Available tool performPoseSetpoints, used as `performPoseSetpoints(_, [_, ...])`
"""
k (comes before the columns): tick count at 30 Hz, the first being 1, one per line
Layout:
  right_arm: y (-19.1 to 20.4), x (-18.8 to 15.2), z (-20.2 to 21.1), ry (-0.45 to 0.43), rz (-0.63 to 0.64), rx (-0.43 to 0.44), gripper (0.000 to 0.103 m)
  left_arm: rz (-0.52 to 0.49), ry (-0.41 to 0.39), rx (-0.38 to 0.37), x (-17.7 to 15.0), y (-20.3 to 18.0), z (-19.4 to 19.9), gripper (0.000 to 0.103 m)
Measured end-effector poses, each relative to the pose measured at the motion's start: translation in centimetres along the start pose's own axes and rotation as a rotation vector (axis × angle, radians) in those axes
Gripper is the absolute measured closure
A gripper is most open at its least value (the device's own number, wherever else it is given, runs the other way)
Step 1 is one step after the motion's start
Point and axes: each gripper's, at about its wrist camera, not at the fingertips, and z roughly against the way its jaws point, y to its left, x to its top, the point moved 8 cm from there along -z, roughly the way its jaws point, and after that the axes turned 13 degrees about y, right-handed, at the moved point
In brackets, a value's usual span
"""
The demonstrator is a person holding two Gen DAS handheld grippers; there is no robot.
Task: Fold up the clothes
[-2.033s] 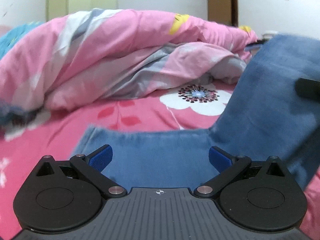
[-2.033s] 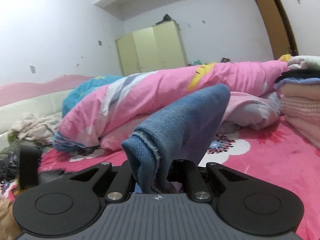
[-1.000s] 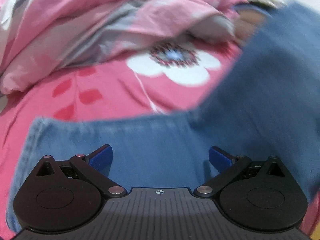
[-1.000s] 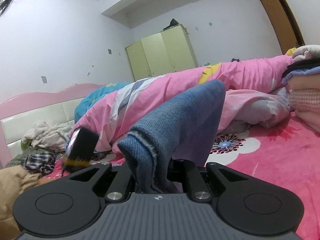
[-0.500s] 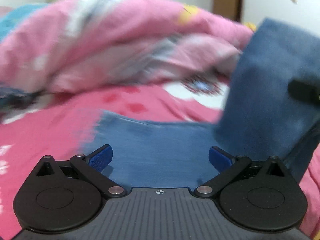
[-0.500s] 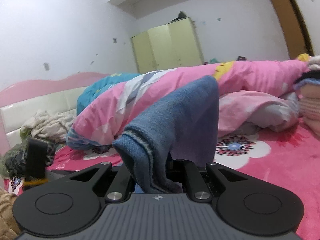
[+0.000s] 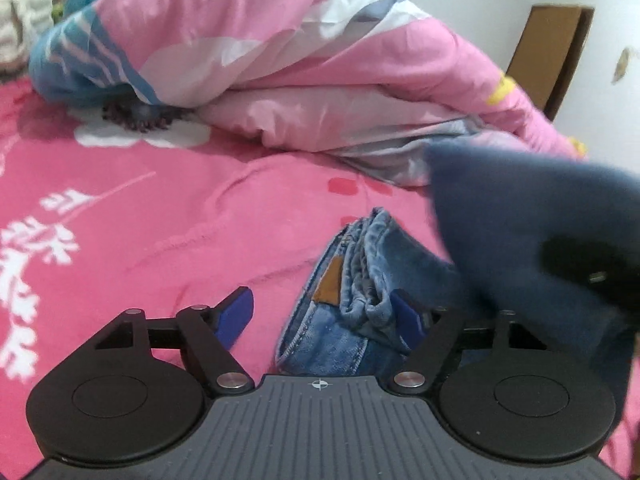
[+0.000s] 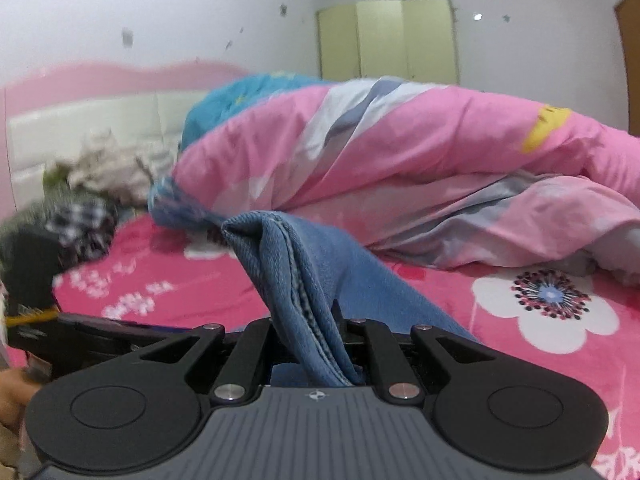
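The left gripper (image 7: 324, 314) hovers low over the pink floral bedsheet (image 7: 168, 208) with its blue-padded fingers (image 7: 236, 312) spread wide apart and nothing between them that they grip. The jeans (image 7: 352, 280) lie bunched on the sheet just beyond it, waistband and brown leather patch facing up; the right-hand pad sits against the crumpled denim while the left-hand pad is clear of it, over bare sheet. To the right, a lifted part of the same garment hangs in a blurred dark blue fold.

The right gripper (image 8: 310, 344) is clamped tight on the jeans (image 8: 296, 280), a seamed edge of denim rising from between its closed fingers to a peak and draping back down on the right side. A rumpled pink quilt (image 8: 420, 156) lies across the far side of the bed, with a pale green wardrobe (image 8: 388, 40) against the far wall. At the left edge the other gripper shows as a dark blur.
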Motion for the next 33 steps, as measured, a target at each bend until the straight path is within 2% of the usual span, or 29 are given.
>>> performPoseSetpoints(6, [2.5,0.2,-2.2,0.041,0.092,-0.071,0.094,0.058,0.001,-0.137,-0.8,1.7,-0.3,0.039])
performPoseSetpoints(13, [5.2,-0.8,-4.7,0.102,0.210,-0.126,0.094,0.137,-0.007,-0.205,-0.5,2.5,0.3,0.039])
performPoseSetpoints(17, [5.9,-1.5,-5.8,0.143,0.237,-0.132,0.094,0.228,-0.059,-0.241,-0.1,4.1,1.5,0.038])
performPoseSetpoints(20, [6.2,-1.6,-6.4,0.171,0.241,-0.135,0.094,0.294,-0.067,-0.269,0.1,5.1,1.7,0.038])
performPoseSetpoints(24, [6.7,-1.8,-7.2,0.212,0.239,-0.140,0.091,0.323,-0.079,-0.288,0.3,5.5,1.9,0.034])
performPoseSetpoints(29, [7.4,-1.6,-6.1,0.205,0.253,-0.164,0.088,0.344,-0.095,-0.298,0.4,5.8,2.1,0.028])
performPoseSetpoints(33, [8.0,-1.5,-5.2,0.200,0.265,-0.170,0.083,0.357,-0.101,-0.292,0.5,6.1,1.9,0.027])
